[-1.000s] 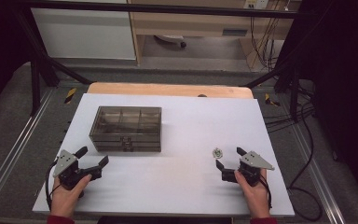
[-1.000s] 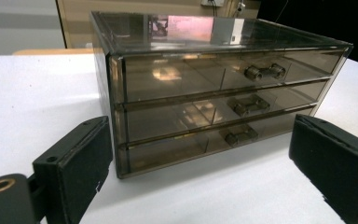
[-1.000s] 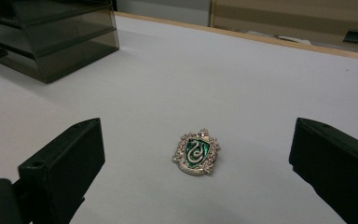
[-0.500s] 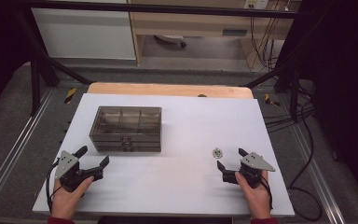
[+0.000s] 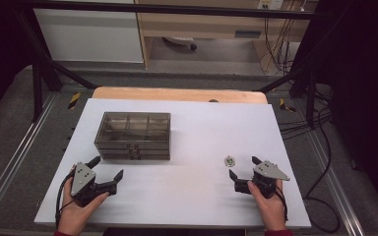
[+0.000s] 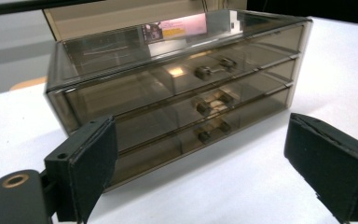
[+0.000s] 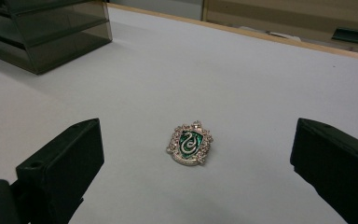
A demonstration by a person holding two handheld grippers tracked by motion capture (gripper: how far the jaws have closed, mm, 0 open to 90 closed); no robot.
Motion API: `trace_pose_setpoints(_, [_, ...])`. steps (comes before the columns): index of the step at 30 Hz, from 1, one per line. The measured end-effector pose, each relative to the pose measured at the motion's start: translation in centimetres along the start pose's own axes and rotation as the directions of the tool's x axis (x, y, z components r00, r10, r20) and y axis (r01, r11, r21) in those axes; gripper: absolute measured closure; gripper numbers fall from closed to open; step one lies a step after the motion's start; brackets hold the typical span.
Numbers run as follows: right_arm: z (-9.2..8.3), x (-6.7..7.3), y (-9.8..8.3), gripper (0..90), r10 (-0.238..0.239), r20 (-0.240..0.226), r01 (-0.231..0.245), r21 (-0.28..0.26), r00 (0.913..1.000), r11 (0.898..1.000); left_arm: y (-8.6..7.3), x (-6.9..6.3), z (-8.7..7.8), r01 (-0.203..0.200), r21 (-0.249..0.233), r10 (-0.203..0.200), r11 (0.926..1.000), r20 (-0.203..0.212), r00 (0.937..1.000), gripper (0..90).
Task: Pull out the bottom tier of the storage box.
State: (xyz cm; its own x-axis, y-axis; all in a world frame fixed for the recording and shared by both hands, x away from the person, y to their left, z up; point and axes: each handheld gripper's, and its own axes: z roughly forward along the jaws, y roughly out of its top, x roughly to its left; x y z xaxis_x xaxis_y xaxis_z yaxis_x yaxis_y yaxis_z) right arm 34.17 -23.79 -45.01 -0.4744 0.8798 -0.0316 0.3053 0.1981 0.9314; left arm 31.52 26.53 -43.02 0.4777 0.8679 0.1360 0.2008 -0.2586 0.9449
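Observation:
A smoky clear box with three drawers (image 5: 134, 136) stands left of the table's middle; its small handles (image 6: 213, 69) face my left gripper. A silver badge with a green snake shield (image 5: 230, 160) lies flat on the white tabletop at the right. My left gripper (image 5: 108, 170) rests near the front left corner, open and empty, its jaws aimed at the drawer box (image 6: 177, 88) a short way off. My right gripper (image 5: 243, 167) is open too, jaws wide on either side of the badge (image 7: 189, 143), which lies just ahead of them, untouched.
The white tabletop (image 5: 197, 128) ends in a wooden strip (image 5: 177, 93) at the far side. Metal frame rails and dark floor surround the table. Cables (image 5: 320, 142) hang off to the right.
Both hands have stayed almost where they were; the left gripper shifted very slightly. The badge and drawer box have not moved.

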Motion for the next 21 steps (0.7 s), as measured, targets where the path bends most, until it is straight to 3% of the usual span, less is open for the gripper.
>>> trace_pose_setpoints(1, [0.0,0.0,0.0,3.0,-0.004,0.002,0.004,0.001,1.0,1.0,0.1,-0.2,0.1,-0.016,0.004,0.016,0.9999,-0.008,0.9998,9.7])
trace_pose_setpoints(6, [-0.1,-0.1,0.0,2.8,-0.009,0.007,0.009,0.001,0.9999,1.0,0.9,-0.6,0.1,-0.016,0.005,0.016,0.9999,0.0,0.9999,8.7])
trace_pose_setpoints(9, [-0.2,-0.1,0.1,2.7,-0.011,0.006,0.011,-0.003,0.9999,1.0,1.8,-0.9,0.1,-0.068,0.024,0.068,0.9974,0.004,0.9977,8.7])
trace_pose_setpoints(13, [-0.2,-0.1,0.1,2.6,-0.014,0.006,0.014,-0.002,0.9999,1.0,2.8,-1.1,0.7,-0.16,0.043,0.159,0.9861,0.024,0.9869,7.5])
trace_pose_setpoints(16, [-0.2,-0.1,0.1,2.6,-0.015,0.008,0.015,-0.002,0.9999,1.0,3.3,-1.6,1.3,-0.227,0.077,0.225,0.9708,0.038,0.9737,7.1])
trace_pose_setpoints(21, [-0.2,0.0,0.2,2.5,-0.016,0.007,0.016,-0.002,0.9998,1.0,3.9,-2.5,2.1,-0.279,0.099,0.273,0.955,0.071,0.9593,7.1])
